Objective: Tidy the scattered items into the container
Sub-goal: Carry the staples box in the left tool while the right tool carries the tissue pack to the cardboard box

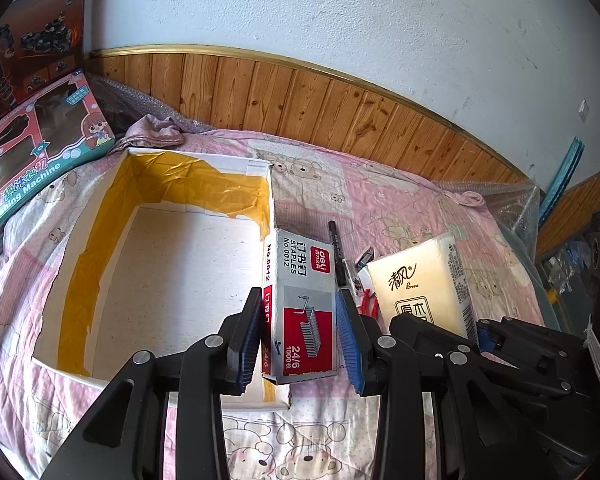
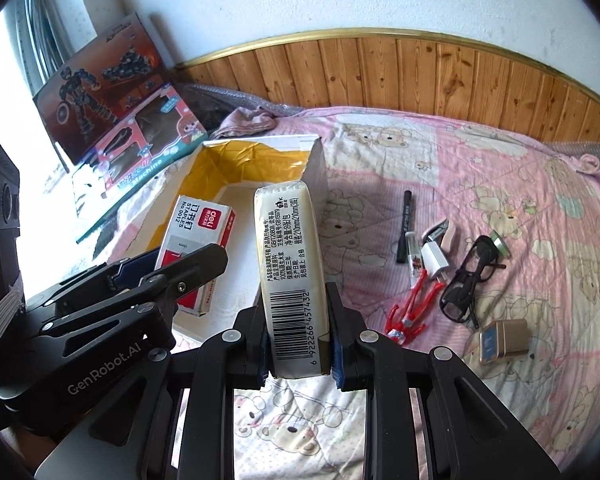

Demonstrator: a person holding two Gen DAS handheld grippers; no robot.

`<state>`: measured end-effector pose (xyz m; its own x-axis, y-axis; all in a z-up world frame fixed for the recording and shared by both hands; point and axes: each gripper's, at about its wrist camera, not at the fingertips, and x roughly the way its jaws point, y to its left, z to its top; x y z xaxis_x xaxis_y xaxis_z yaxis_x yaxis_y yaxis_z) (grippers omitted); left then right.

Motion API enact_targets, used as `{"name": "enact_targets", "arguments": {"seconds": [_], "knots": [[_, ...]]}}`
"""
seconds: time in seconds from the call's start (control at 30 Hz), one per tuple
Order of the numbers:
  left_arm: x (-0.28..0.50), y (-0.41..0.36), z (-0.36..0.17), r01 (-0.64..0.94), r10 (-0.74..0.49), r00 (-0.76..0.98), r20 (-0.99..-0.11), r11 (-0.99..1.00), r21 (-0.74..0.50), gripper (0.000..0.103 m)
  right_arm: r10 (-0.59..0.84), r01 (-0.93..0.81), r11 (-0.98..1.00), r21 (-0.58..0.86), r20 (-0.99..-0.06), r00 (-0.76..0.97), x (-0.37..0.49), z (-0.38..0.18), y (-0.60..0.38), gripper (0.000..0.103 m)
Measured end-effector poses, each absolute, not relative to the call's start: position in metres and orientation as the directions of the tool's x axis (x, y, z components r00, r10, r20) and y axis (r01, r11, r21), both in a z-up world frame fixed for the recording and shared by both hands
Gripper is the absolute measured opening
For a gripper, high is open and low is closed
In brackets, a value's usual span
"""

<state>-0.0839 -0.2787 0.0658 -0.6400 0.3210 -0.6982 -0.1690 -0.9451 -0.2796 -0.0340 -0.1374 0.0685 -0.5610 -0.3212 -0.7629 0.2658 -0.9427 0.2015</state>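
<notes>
Left gripper (image 1: 300,336) clamps a Deli staples box (image 1: 300,300), "No.0012, 24/6", over the open carton's (image 1: 100,208) right wall. Right gripper (image 2: 298,344) grips a "Breeze" tissue pack (image 2: 290,264). A pen (image 2: 404,226) lies on the bed at 2 o'clock.

Container (image 2: 236,160): on the bedspread (image 2: 480,168), at ten o'clock in the right wrist view; toy boxes (image 2: 112,120) behind it at its ten o'clock
Staple box (image 1: 300,304): over the container's right wall, between the left gripper's (image 1: 300,340) fingers
Tissue pack (image 2: 292,280): in the right gripper (image 2: 298,352), at the staple box's three o'clock
Pen (image 2: 404,226), glasses (image 2: 466,280): on the bedspread, at the pack's three o'clock
</notes>
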Motion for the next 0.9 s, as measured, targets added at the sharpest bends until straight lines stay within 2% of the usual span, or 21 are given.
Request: {"name": "enact_targets", "arguments": {"seconds": [0.9], "knots": [[-0.104, -0.358, 0.063, -0.017, 0.232, -0.665, -0.710, -0.955, -0.296, 0.037, -0.369, 0.395, -0.903, 0.168, -0.773, -0.515, -0.067, 0.072, -0.218, 0.025]]}}
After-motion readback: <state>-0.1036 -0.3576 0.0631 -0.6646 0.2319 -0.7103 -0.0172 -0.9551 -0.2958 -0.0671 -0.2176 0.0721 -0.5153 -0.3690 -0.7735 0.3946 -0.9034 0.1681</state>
